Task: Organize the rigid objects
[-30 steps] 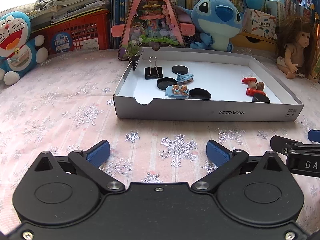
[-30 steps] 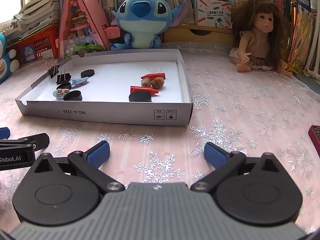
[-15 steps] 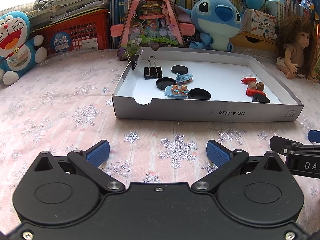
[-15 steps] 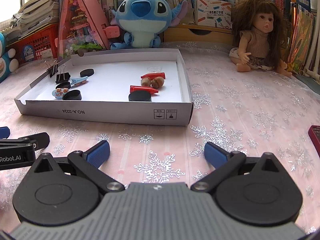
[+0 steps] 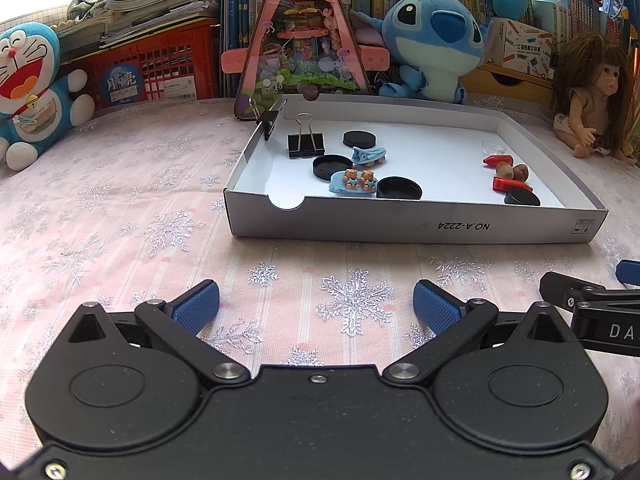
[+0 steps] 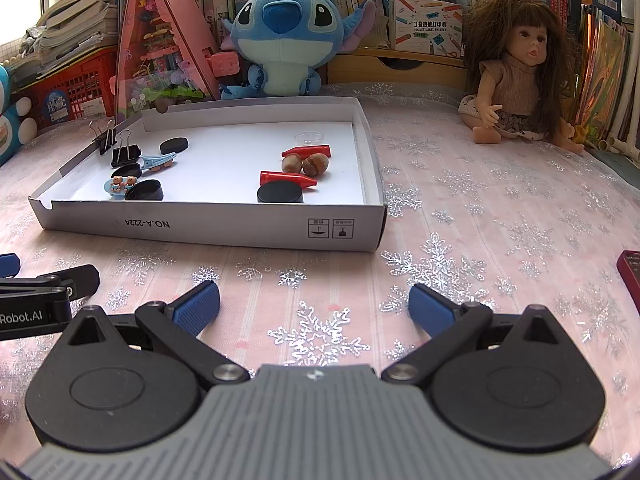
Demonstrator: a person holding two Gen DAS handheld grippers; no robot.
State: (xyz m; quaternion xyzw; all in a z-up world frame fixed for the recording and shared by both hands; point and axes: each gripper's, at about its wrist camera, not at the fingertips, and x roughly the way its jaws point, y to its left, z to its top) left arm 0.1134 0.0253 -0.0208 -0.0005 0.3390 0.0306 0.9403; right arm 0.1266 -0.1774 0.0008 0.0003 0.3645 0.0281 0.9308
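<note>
A shallow white cardboard tray [image 5: 400, 232] [image 6: 224, 228] lies ahead on the pink snowflake cloth. On its left side are black binder clips [image 5: 305, 145] [image 6: 125, 155], black round lids [image 5: 399, 188] [image 6: 144, 190] and two blue hair clips [image 5: 354, 181] [image 6: 120, 185]. On its right side are two red cones [image 5: 512, 185] [image 6: 288, 178], two hazelnuts [image 5: 513, 171] [image 6: 306, 164], a black lid [image 6: 280, 193] and a small clear cup [image 6: 308, 137]. My left gripper [image 5: 316, 306] and right gripper [image 6: 314, 306] are both open and empty, low over the cloth in front of the tray.
A Stitch plush [image 5: 434, 44] [image 6: 286, 36], a pink triangular toy house [image 5: 304, 40], a Doraemon plush [image 5: 30, 88] and a doll [image 6: 516, 80] stand behind the tray against shelves of books. A dark red object [image 6: 630, 276] lies at the right edge.
Both grippers have drifted very slightly; the tray sits a touch lower and nearer in both views. Nothing was grasped or moved.
</note>
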